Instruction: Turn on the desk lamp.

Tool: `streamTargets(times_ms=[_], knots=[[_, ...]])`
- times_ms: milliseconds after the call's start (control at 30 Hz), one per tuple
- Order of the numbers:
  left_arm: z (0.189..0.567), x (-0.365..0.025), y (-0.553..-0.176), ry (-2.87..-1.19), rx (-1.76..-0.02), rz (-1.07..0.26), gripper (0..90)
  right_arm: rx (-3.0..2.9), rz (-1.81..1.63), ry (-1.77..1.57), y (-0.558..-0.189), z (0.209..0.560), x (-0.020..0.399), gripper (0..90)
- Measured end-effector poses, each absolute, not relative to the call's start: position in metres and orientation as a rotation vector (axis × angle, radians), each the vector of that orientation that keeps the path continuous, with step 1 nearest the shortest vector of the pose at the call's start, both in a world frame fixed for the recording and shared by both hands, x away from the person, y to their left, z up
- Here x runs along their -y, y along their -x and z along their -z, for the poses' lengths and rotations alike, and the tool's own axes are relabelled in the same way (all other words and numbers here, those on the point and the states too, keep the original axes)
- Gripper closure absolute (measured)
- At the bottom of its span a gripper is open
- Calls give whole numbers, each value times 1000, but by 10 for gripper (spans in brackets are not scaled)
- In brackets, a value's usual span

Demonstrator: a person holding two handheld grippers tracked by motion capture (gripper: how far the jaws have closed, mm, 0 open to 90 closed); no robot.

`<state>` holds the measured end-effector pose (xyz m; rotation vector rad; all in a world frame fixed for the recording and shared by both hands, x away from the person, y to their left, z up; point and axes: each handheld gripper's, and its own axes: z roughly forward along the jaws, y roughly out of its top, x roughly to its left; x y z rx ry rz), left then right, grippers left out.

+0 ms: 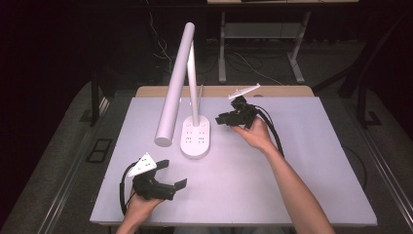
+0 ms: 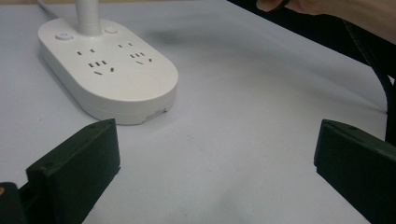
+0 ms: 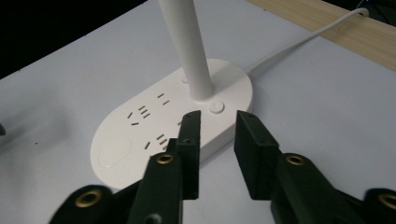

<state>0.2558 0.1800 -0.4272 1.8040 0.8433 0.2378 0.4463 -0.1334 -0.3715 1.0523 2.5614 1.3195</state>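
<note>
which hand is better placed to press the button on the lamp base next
Right, probably. The right gripper hangs just beside the lamp base, jaws slightly apart and empty, aimed at the round button by the pole. The left gripper sits near the table's front edge, jaws wide, farther from the base.

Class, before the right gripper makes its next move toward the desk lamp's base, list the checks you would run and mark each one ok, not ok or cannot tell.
1. Right gripper holds nothing, jaws parted: ok.
2. Right gripper lined up with the round button beside the lamp stem: ok, just above it.
3. Lamp base sits flat on the table: ok.
4. Left gripper open, apart from the base: ok.
5. Lamp cord away from both grippers: ok.
6. Lamp switched on: cannot tell.
</note>
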Motion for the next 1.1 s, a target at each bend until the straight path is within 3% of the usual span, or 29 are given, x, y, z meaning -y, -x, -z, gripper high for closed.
streamTargets(times_ms=[67, 133, 200, 233, 267, 300, 333, 400, 433, 467, 1100], knots=[[427, -180, -256, -1803, -846, -237, 0, -2558, -1317, -1050, -444, 370, 137, 624], [427, -180, -256, -1802, -846, -237, 0, -2529, -1340, -1057, -435, 366, 149, 508], [427, -180, -256, -1803, -846, -238, 0, -2519, -1349, -1066, -432, 364, 153, 464], [427, -180, -256, -1802, -847, -238, 0, -2506, -1354, -1078, -427, 362, 160, 347], [427, -179, -256, -1802, -847, -237, 0, -2506, -1354, -1078, -427, 362, 160, 347], [427, -179, -256, -1805, -845, -238, 0, -2498, -1356, -1084, -421, 360, 166, 221], [427, -179, -256, -1804, -846, -238, 0, -2498, -1356, -1084, -421, 360, 166, 221], [428, -179, -256, -1808, -845, -237, 0, -2474, -1358, -1095, -412, 359, 177, 102], [428, -179, -256, -1808, -844, -237, 0, -2474, -1358, -1095, -412, 359, 177, 102], [428, -179, -256, -1806, -844, -237, 0, -2466, -1347, -1115, -406, 359, 183, 7], [428, -177, -256, -1807, -843, -236, 0, -2409, -1373, -1172, -338, 366, 240, 3]])
